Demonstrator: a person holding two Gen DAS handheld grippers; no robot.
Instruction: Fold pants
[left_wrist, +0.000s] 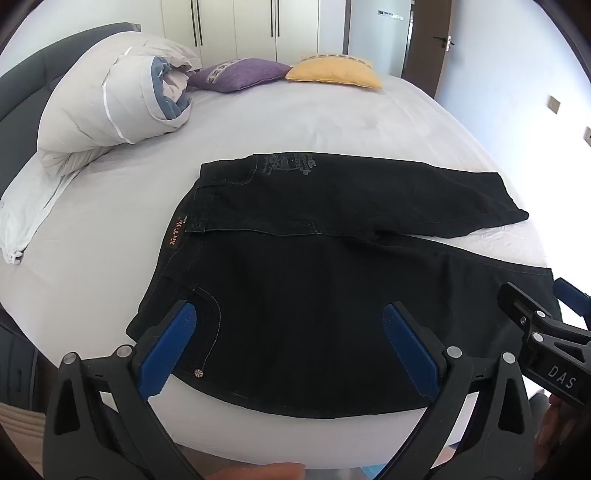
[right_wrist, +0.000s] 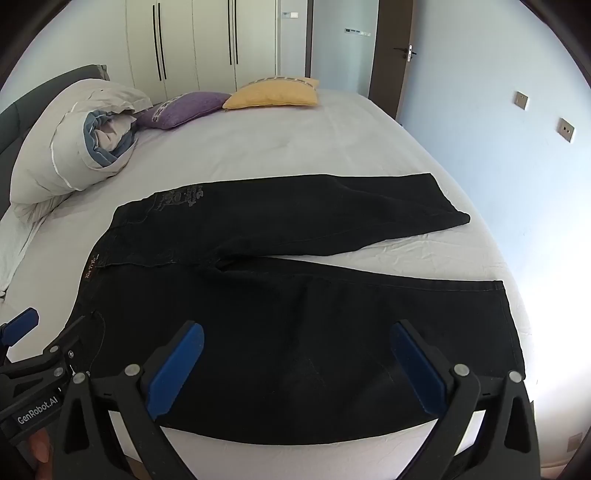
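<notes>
Nearest the cameras, two grippers hang over the near edge of the bed, both tilted downward. The left gripper (left_wrist: 290, 347) has its blue-padded jaws spread as wide as they go, with nothing between them; below it lies the waist end of the pants, by a pocket with a small rivet. The right gripper (right_wrist: 297, 363) is spread just as wide and is equally empty, hovering over the lower part of the nearer leg. Each gripper shows at the edge of the other's view. A bit of a hand shows at the bottom of each picture. The one pair of black pants (left_wrist: 314, 280) lies flat on the bed (left_wrist: 295, 125), close to the near edge, waistband to the left with an orange-lettered label (left_wrist: 174, 233) on it, and two legs running to the right. The legs part in a narrow V, the farther one angled away, with a pale printed design (left_wrist: 290, 165) near its top. The near leg ends in a straight hem at the right. Beyond the pants the light sheet is bare up to the far left, where one rolled quilt (left_wrist: 114, 99) rests against the dark headboard. Past it sit two cushions, one purple (left_wrist: 240, 75) and one yellow (left_wrist: 334, 74), side by side and touching. Farthest off stand the wardrobe doors (left_wrist: 236, 26) and a dark door (left_wrist: 428, 40).
</notes>
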